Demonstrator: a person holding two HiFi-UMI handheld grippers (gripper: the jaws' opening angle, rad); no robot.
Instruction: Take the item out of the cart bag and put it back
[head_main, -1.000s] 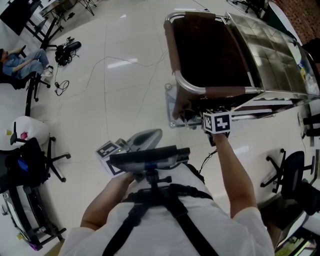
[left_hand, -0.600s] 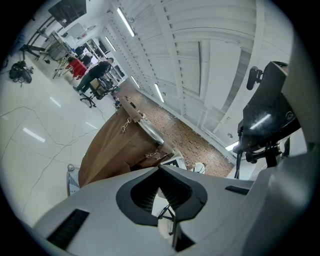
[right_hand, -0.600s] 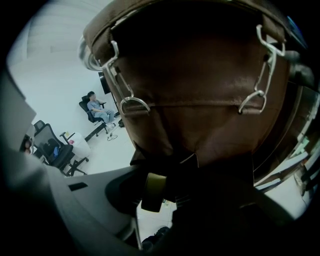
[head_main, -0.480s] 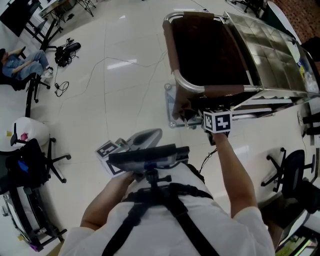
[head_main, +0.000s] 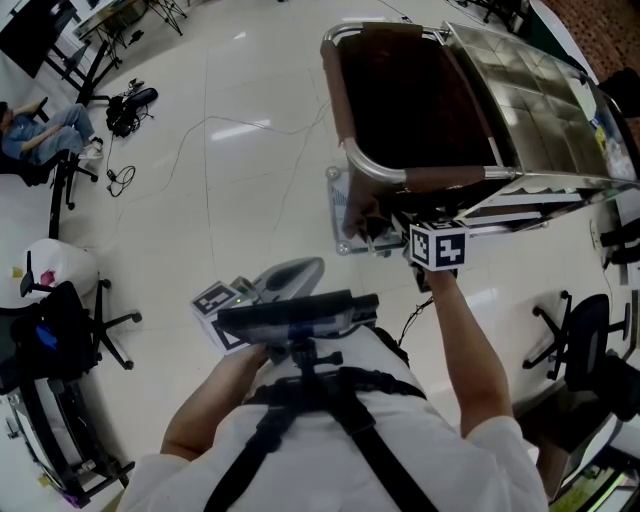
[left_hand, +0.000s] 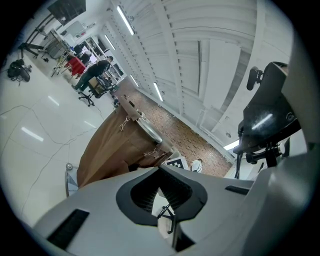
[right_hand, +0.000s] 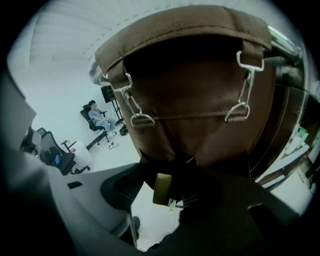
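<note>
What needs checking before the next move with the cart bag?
1. Item in grip: ok. The right gripper is shut on a small olive item.
2. Bag mouth open: ok. The cart bag gapes upward.
3. Right gripper above the mouth: not ok. It sits outside the near rim, facing the bag's outer wall.
4. Left gripper out of the way: ok. The left gripper is shut, empty and held near the body.
5. Room inside the bag: cannot tell, the interior is dark.

Left gripper (left_hand: 159, 170) jaws together, nothing gripped. Brown cart bag (left_hand: 115, 147) just beyond jaw tips, clipped to metal frame (left_hand: 145, 129). Marker cube (left_hand: 176, 163) right of bag. Office chairs (left_hand: 90, 92) far behind bag.
</note>
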